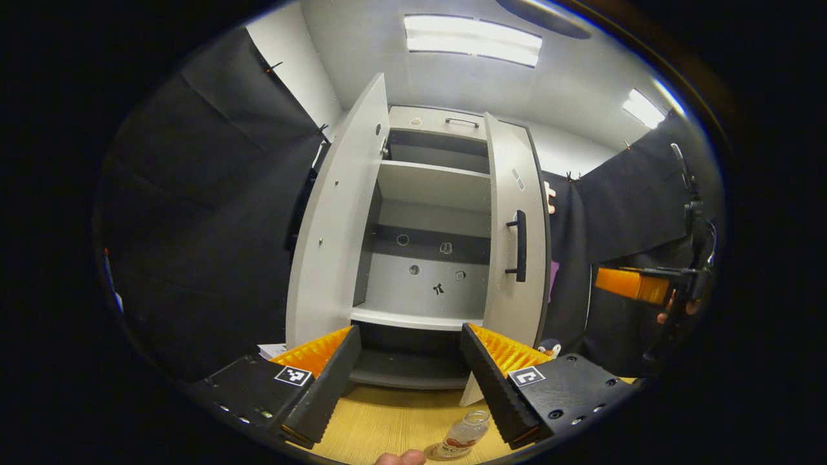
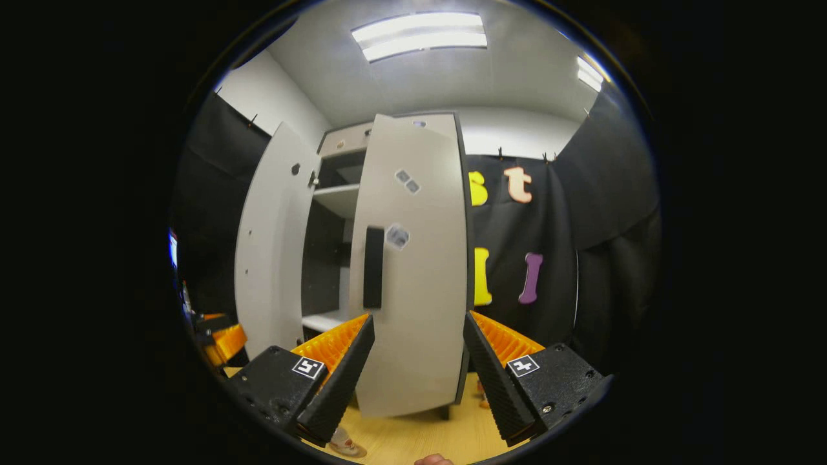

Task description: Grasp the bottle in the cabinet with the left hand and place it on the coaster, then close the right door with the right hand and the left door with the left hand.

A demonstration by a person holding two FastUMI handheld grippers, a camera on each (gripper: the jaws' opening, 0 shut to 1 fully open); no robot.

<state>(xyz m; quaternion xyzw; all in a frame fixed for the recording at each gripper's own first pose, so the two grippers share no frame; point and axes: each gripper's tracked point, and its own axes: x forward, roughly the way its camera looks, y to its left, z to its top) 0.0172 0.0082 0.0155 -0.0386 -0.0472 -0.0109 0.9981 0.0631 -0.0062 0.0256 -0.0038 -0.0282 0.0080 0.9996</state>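
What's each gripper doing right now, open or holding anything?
Left gripper: open, holding nothing, facing the cabinet.
Right gripper: open, holding nothing, facing the right door.

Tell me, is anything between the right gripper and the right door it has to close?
Nothing visible blocks it. In the right gripper view, the right gripper is open and faces the right door with only open air between. The bottle stands low on the wooden table, out of that path.

A recording booth: black cloth walls, a grey cabinet, ceiling strip lights.
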